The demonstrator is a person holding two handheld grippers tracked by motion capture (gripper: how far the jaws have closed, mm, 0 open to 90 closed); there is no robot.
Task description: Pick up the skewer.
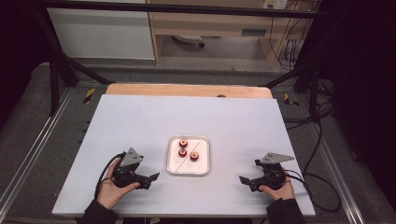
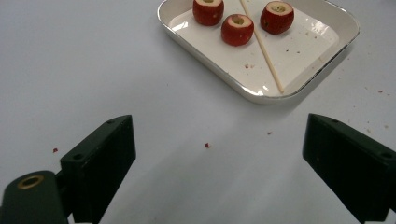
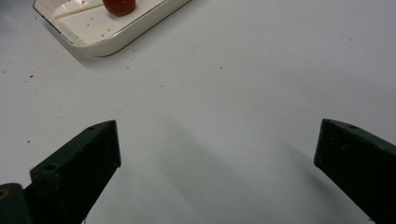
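Two hand-held grippers are resting on a white table either side of a tray of cored red fruit.

The left gripper, at lower left of the high view, and the right gripper, at lower right, are both sitting with jaws spread wide and gripping nothing. The white tray is lying at centre frame between them, well apart from each, holding three red fruit pieces and a thin wooden skewer (lying diagonally across the tray). Red crumbs are dotting the table.
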